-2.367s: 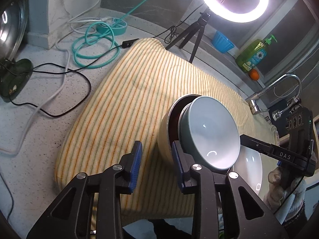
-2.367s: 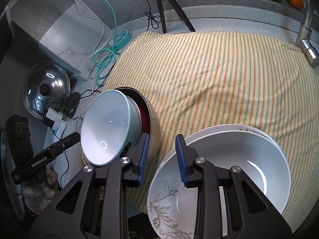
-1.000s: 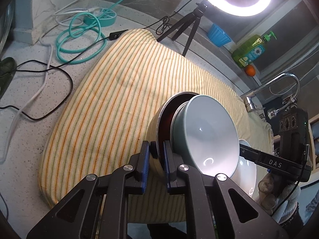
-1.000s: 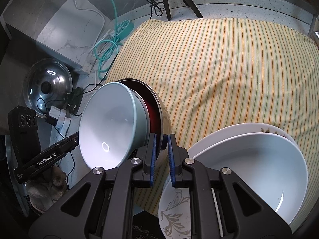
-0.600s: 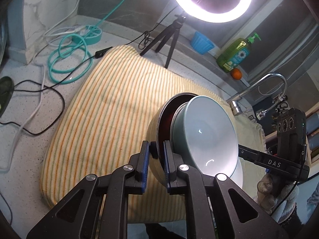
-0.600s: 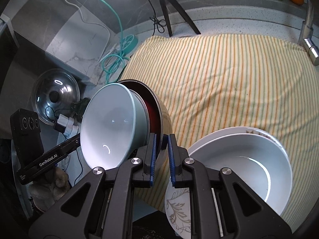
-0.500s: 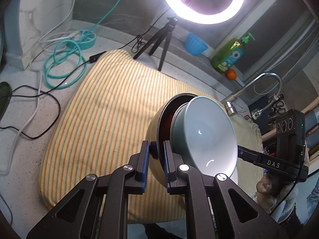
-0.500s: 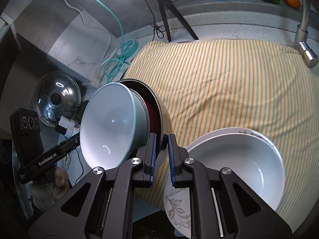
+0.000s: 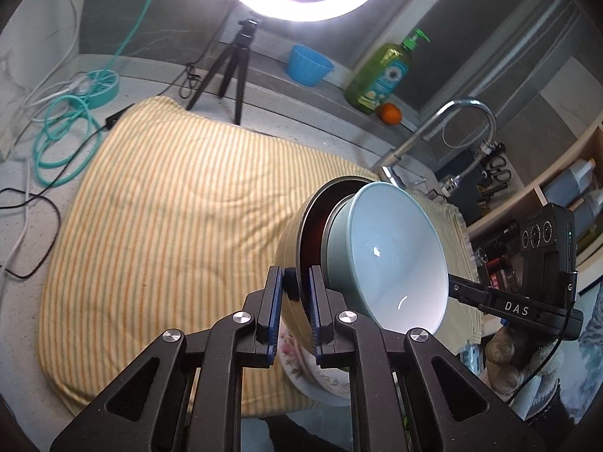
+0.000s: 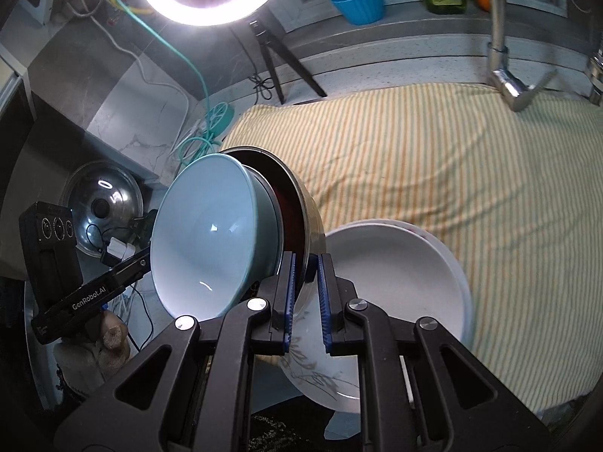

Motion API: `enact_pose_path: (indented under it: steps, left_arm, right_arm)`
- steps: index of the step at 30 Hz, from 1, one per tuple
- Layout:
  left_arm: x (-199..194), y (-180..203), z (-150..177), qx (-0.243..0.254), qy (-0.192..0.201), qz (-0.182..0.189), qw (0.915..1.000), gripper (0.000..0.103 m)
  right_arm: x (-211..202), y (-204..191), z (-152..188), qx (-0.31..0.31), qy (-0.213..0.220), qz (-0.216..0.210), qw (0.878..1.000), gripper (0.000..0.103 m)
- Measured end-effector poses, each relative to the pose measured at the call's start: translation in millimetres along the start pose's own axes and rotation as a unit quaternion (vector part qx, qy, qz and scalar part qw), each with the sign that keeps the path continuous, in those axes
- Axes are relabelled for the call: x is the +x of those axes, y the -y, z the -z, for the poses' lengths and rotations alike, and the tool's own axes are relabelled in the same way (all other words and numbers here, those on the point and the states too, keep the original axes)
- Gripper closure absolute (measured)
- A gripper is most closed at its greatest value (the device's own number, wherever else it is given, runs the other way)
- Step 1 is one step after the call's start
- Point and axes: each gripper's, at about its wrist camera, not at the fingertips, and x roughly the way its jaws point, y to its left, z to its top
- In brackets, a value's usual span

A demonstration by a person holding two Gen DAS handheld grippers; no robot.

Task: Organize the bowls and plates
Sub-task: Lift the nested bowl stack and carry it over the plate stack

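A beige bowl with a dark red inside holds a pale blue bowl nested in it. My left gripper is shut on the beige bowl's rim on one side. My right gripper is shut on the same rim on the opposite side; the pale blue bowl shows there too. The stack hangs in the air over the striped cloth. Below it a white bowl sits on a flower-patterned plate at the cloth's front edge.
A ring light on a tripod, a blue cup, a green soap bottle and an orange stand at the back. A tap is at the right. Teal cable and a pot lid lie left.
Both grippers closed on the beige bowl's rim and lifted the nested bowls up off the cloth, then carried them right, over the white bowl and plate.
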Motion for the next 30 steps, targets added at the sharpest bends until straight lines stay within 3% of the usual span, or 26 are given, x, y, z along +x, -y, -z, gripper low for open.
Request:
enact_pose_path:
  steps: [15,30]
  left_arm:
    - [37.5,34.4,21.4,0.036,-0.062,0.024,0.9971,0.093]
    - [49.9,35.5,30.2,0.035,-0.092,0.024,0.9949,0.093]
  right_arm:
    - [-26.0,50.6,35.3,0.056,0.005,0.034,0.998,0.091]
    - [-24.1,66.4,52.6,0.077,-0.002,0.04,0.996,0.091]
